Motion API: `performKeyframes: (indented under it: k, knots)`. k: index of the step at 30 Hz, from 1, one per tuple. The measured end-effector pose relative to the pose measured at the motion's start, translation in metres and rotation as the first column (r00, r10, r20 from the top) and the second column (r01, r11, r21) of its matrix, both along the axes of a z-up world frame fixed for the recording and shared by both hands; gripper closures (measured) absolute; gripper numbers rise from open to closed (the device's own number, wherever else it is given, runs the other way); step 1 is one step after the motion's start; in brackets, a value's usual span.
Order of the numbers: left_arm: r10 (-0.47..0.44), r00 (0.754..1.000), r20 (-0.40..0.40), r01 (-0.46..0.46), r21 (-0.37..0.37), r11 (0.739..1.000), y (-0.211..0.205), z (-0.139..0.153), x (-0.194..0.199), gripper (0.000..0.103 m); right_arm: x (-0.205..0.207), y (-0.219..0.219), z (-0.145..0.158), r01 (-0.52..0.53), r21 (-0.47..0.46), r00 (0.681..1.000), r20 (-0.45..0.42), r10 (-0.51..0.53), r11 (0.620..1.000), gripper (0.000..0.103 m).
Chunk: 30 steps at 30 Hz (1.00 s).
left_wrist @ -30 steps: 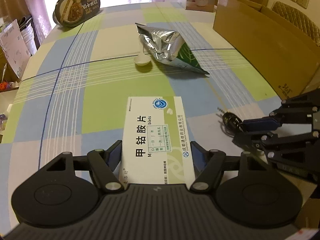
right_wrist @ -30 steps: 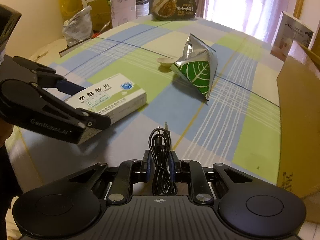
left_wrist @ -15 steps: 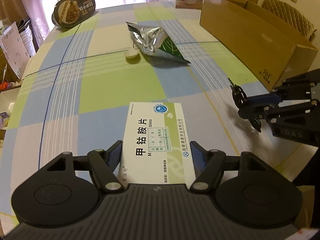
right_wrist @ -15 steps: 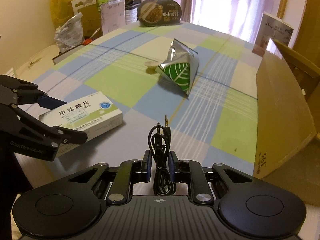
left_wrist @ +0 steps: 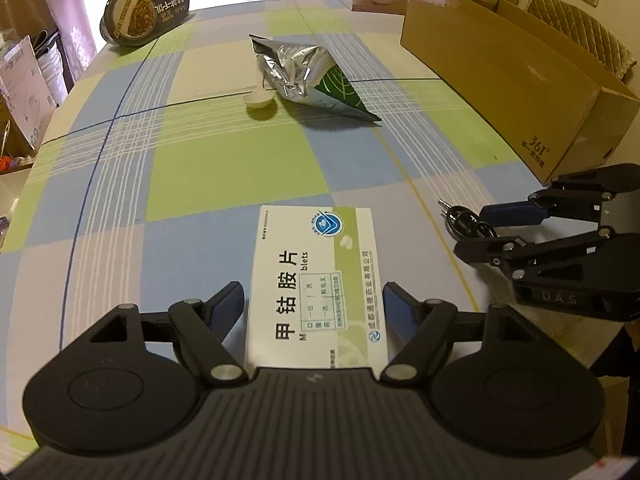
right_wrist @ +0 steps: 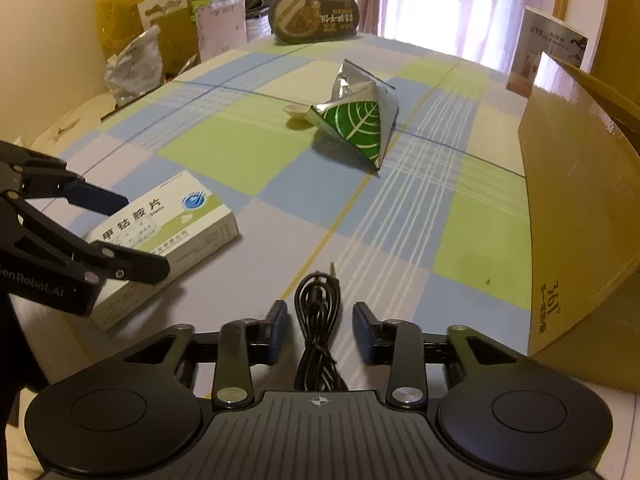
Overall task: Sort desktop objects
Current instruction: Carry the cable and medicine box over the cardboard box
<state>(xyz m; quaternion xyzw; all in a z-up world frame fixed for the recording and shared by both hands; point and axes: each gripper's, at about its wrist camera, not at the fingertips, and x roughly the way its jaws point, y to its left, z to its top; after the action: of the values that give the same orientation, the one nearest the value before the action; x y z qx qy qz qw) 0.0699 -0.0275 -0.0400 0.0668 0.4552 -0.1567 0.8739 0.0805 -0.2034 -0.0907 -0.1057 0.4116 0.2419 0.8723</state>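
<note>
Left gripper (left_wrist: 313, 289) open, fingers straddling the white medicine box (left_wrist: 316, 264), a thin gap visible on the left side and barely any on the right; no firm clamp apparent. Medicine box flat on the checked bench (left_wrist: 224, 160), long axis running away from the camera. Right gripper (right_wrist: 320, 308) open too, wider, with the coiled black audio cable (right_wrist: 318, 332) lying loose on the bench between its fingers, plug end pointing forward, neither pad touching it. Probably the grasping stage for both items: next, close squarely on the box's long sides and pinch the cable across its bundled loops so none slip out, then lift and carry, most likely toward the open cardboard carton (left_wrist: 520, 80) along the bench's right edge. Farther out, a torn foil pouch (left_wrist: 308, 76) with a small white spoon (left_wrist: 258, 100) just beside it, and an instant-noodle tub (left_wrist: 146, 10) at the far corner, all awaiting sorting. Hidden: near end of the medicine box and tail of the cable under the gripper bodies; carton interior unseen; carton's right end cut off.
</note>
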Motion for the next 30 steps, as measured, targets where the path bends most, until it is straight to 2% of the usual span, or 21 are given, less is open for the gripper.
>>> performKeyframes:
  k: [5,6,7,13,30]
  knots:
    - [0.003,1.000,0.006,-0.003,-0.002,1.000,0.000,-0.003,0.003,0.031,0.001,0.002,-0.002,0.000,0.007,1.000,0.018,0.000,1.000,0.070]
    - [0.004,1.000,0.004,-0.004,-0.003,1.000,0.000,-0.003,0.004,0.035,0.001,0.003,-0.002,-0.002,0.007,1.000,0.021,0.002,1.000,0.073]
    - [0.004,1.000,0.001,-0.004,-0.003,1.000,0.000,-0.004,0.005,0.035,0.001,0.004,-0.002,-0.007,0.004,1.000,0.024,0.007,1.000,0.082]
    - [-0.005,1.000,0.011,0.005,0.006,1.000,0.000,-0.001,0.002,0.036,-0.005,0.005,0.002,-0.015,0.004,0.999,0.029,0.014,1.000,0.083]
    - [-0.023,0.996,0.088,0.023,-0.001,1.000,-0.012,0.044,-0.026,0.036,-0.029,-0.012,0.058,0.046,0.069,0.988,0.144,-0.055,0.997,0.083]
